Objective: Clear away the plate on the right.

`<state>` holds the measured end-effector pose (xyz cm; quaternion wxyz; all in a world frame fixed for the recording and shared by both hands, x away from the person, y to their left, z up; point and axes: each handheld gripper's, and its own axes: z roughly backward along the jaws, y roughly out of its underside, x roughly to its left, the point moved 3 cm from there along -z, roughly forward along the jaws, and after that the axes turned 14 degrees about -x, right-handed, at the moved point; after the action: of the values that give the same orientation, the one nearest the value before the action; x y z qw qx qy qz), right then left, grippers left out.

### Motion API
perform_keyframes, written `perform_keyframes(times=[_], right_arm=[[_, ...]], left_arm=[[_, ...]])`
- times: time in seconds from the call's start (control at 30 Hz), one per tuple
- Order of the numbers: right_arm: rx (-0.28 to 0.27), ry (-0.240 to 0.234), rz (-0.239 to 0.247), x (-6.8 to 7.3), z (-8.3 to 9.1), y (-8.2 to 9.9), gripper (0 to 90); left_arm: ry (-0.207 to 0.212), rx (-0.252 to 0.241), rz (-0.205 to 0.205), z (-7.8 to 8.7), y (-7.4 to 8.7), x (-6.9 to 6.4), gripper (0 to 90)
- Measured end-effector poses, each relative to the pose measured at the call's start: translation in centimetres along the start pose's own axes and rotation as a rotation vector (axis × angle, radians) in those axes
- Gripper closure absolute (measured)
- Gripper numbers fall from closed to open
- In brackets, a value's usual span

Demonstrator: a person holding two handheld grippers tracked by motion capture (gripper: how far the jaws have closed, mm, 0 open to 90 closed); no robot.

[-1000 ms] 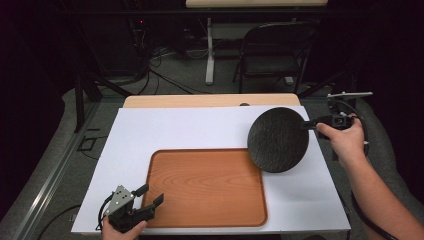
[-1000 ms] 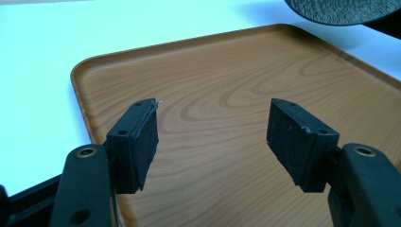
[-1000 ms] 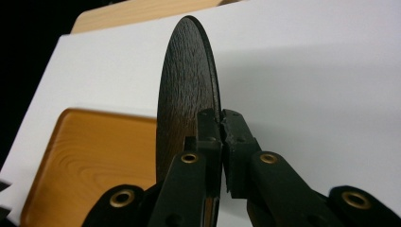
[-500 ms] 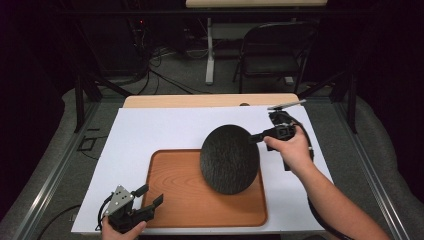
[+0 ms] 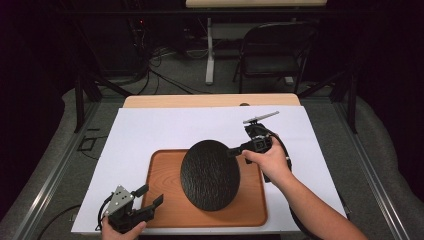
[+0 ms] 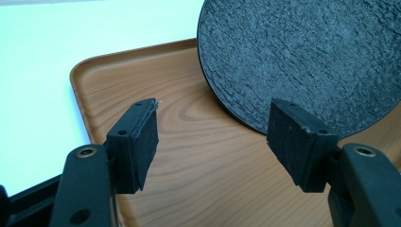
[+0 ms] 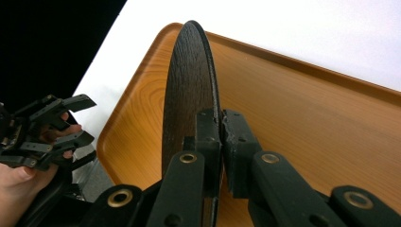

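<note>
Black textured plate (image 5: pixel 210 174) held on edge over the wooden tray (image 5: pixel 165 170), rim pinched in the right gripper (image 5: pixel 235 149), likely so it can be lowered flat inside. Left gripper (image 5: pixel 150 196) waits at the tray's near left corner, jaws wide and empty. No readable writing anywhere.

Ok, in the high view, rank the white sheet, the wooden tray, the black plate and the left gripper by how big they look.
1. white sheet
2. wooden tray
3. black plate, held up off the tray, so slightly enlarged
4. left gripper
</note>
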<state>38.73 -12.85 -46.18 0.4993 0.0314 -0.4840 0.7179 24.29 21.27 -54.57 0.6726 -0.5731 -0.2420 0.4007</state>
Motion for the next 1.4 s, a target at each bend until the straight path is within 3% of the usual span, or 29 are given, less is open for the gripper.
perform_keyframes(times=[0.2, 1.17, 1.4], right_arm=[[-0.007, 0.031, 0.036, 0.2, 0.2, 0.02, 86.8], [-0.025, 0.059, 0.052, 0.17, 0.21, 0.23, 87.5], [-0.027, 0.057, 0.034, -0.3, 0.22, 0.43, 87.6]], left_arm=[[0.0, 0.0, -0.003, -0.02, 0.0, -0.01, 34.5], [0.0, 0.003, -0.001, 0.05, 0.0, 0.03, 34.5], [0.001, 0.004, 0.0, 0.02, -0.01, 0.03, 34.5]])
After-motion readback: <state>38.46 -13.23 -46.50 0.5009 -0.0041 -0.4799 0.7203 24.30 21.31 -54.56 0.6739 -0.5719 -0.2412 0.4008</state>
